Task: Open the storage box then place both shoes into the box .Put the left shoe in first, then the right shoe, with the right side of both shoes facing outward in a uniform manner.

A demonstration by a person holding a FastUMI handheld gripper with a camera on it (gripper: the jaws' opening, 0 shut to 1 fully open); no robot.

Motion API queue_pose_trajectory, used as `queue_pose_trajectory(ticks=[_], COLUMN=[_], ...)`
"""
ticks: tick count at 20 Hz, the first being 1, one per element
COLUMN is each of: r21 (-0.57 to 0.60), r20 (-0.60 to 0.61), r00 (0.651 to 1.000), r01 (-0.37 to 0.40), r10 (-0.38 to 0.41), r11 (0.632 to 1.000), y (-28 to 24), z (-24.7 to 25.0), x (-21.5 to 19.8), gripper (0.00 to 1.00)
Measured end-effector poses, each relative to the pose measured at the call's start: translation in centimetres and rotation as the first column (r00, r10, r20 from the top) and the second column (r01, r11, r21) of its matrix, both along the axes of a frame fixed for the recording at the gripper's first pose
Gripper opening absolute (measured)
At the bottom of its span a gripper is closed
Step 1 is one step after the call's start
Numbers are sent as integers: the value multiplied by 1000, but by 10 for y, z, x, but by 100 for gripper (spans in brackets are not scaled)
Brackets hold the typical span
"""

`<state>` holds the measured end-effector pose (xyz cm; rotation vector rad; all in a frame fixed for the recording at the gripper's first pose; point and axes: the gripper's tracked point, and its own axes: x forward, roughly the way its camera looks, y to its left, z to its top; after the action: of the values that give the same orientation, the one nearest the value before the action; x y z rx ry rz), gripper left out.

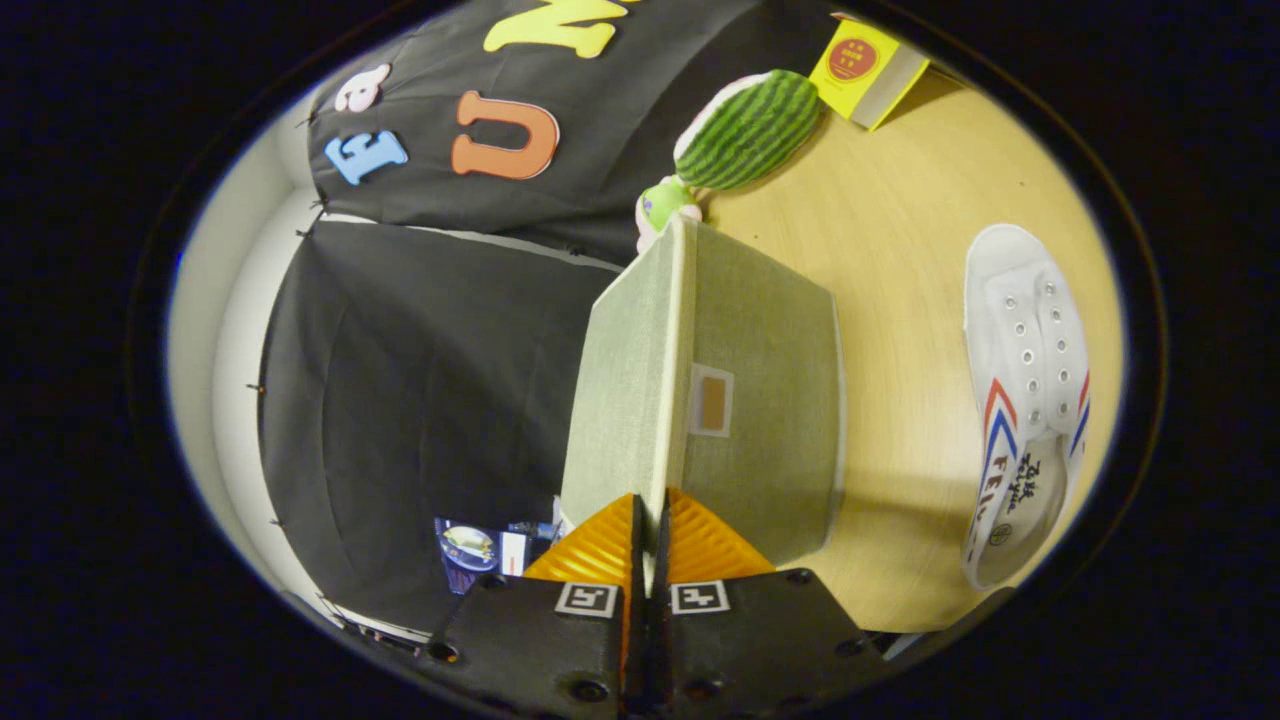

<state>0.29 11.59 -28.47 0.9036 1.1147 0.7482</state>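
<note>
The view is rolled on its side. A grey-green fabric storage box [765, 420] stands on the wooden table [900, 250], just ahead of the fingers, with a small label patch on its side. My gripper [650, 510] is shut on the near edge of the box lid [625, 390], and the thin rim runs straight out from between the fingers. I cannot tell whether the lid has lifted off the box. A white canvas shoe [1030, 400] with red and blue stripes lies on the table beside the box, a little apart from it, its opening towards me.
A watermelon-patterned plush toy [750, 130] lies beyond the box against the black cloth wall. A yellow carton [865, 65] stands further along the table's back. Some printed cards [480, 548] lie near the fingers on the lid's side.
</note>
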Motion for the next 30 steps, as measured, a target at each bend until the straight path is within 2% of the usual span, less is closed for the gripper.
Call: queue_pose_trajectory(ticks=[6, 9, 12, 18, 22, 24, 26, 29, 30], r21=[23, 29, 23, -94, -224, -290, -348, -444, -466], r20=[76, 118, 168, 292, 354, 384, 441, 542, 559], r00=[997, 993, 984, 938, 899, 877, 839, 770, 759], r01=[-16, -23, -62, -168, -186, -183, -167, -78, -43], r10=[14, 19, 57, 188, 257, 289, 318, 337, 332], r11=[1000, 999, 998, 981, 957, 939, 923, 893, 884], y=[11, 33, 67, 163, 224, 240, 252, 248, 243], z=[45, 77, 111, 151, 151, 149, 150, 158, 163], x=[7, 11, 10, 3, -1, 1, 2, 16, 17], gripper=[5, 5, 5, 5, 6, 12, 22, 57, 69])
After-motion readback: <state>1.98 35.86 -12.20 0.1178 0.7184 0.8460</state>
